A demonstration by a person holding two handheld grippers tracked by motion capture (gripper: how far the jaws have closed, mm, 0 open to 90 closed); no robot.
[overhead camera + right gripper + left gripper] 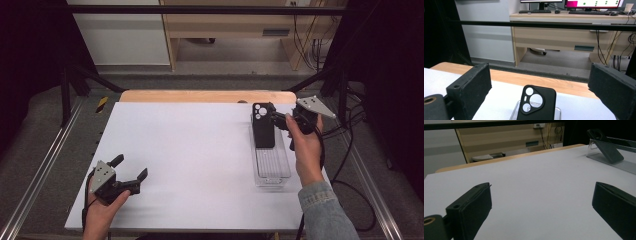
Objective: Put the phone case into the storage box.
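Your released right gripper (276, 119) hovers just right of the black phone case (263, 125) (camera cutouts up), propped in the clear tray (272, 167).

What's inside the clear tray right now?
A black phone case leans at the far end of the tray, camera cutouts up. The near part shows bare ribbed floor. Whatever lies under the case is covered.
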